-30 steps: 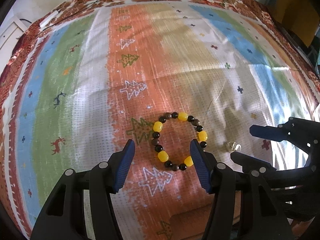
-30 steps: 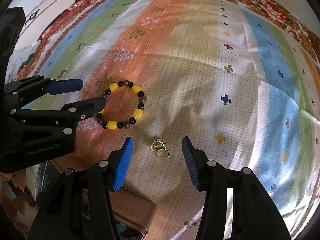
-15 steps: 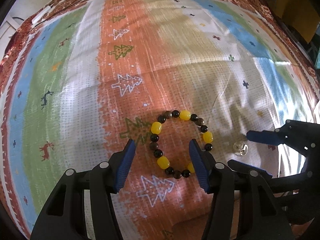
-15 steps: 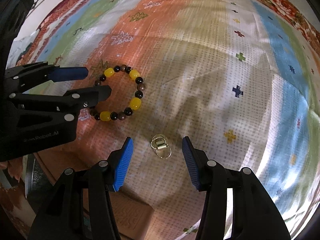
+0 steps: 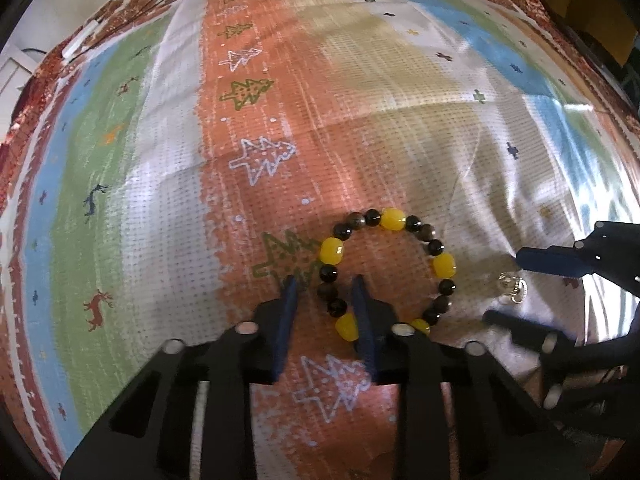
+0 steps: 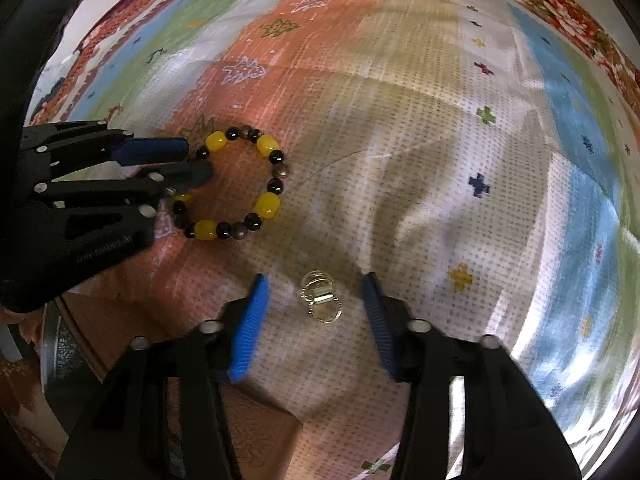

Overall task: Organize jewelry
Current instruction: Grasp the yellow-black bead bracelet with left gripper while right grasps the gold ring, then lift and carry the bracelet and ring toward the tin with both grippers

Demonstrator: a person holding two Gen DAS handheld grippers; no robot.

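Bracelet: one beaded bracelet [image 5: 386, 270], yellow and dark beads, lies flat on the patterned cloth [image 5: 360, 128].
Earrings: one small pair of metal earrings [image 6: 320, 298] just right of it.
Left gripper [image 5: 326, 304]: fingers just closing, straddling the bracelet's left beads; pressing them or not, cannot tell.
Right gripper [image 6: 316, 308]: fingers just closing, spread either side of the earrings, apart from them.

Two close downward views, shared bracelet [image 5: 386, 270]
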